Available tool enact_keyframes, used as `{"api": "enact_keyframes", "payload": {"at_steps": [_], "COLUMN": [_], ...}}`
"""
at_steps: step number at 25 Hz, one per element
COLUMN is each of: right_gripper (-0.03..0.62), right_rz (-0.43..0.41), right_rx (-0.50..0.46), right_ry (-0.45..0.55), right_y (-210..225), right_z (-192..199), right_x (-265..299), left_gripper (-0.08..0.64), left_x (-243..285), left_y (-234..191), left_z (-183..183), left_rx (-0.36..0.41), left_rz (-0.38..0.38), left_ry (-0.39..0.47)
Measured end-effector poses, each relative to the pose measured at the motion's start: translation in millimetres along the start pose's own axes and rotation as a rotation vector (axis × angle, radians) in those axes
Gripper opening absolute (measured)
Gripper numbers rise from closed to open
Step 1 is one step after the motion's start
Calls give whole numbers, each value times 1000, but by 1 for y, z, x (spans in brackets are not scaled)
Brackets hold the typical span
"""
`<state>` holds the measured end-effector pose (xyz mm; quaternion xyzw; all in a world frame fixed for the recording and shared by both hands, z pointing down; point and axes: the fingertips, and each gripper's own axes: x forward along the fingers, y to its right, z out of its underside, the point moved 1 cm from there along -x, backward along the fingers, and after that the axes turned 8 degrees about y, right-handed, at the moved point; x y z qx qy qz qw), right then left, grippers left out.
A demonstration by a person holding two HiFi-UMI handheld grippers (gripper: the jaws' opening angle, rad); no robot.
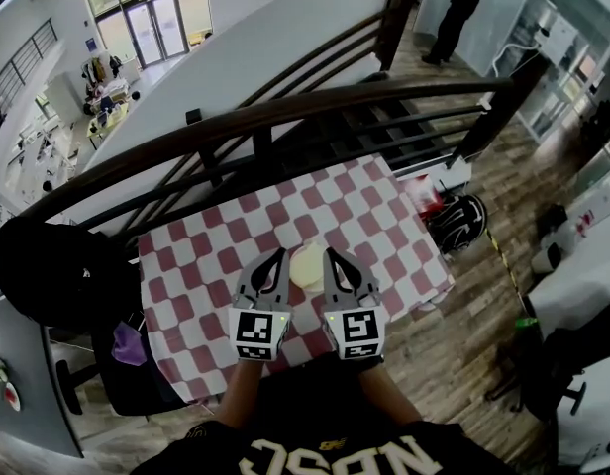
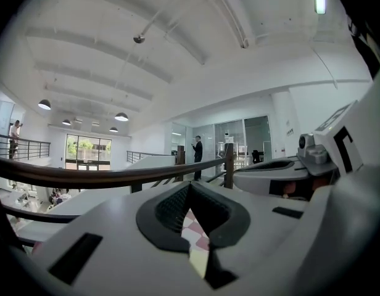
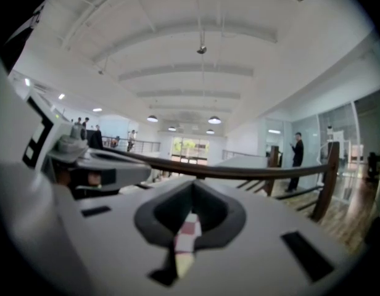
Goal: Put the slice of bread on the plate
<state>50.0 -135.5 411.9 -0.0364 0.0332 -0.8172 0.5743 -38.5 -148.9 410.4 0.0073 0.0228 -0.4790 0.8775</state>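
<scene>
I'm holding my left gripper [image 1: 281,255] and right gripper [image 1: 330,255] pinched closed on nothing. They are flanking a pale round plate [image 1: 307,265] just beyond my tips. I can't tell whether the bread is lying on it. Bread is likely soft, light and crumbly, so I'd be pinching its crust edge gently.

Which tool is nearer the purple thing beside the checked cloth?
The left tool: the purple thing lies off its outer side, past the cloth edge; the right tool is farther away.

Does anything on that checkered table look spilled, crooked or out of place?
Nothing stands out. The red-and-white checkered tablecloth lies smooth over the table, and the pale round plate sits on it with nothing spilled around it.
</scene>
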Motion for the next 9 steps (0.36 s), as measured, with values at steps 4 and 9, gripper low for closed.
{"api": "enact_keyframes", "payload": {"at_steps": [4,9], "right_gripper": [15,15], "right_rz": [11,14], "right_rx": [18,23], "right_ry": [-21,-39], "right_y": [8,19], "right_z": [8,16], "right_x": [-4,3], "left_gripper": [18,18], "left_x": [2,7], "left_y": [4,-4], "left_z": [5,13], "left_rx": [-6,-34], "left_rz": [-11,-48], "left_ry": [-4,12]}}
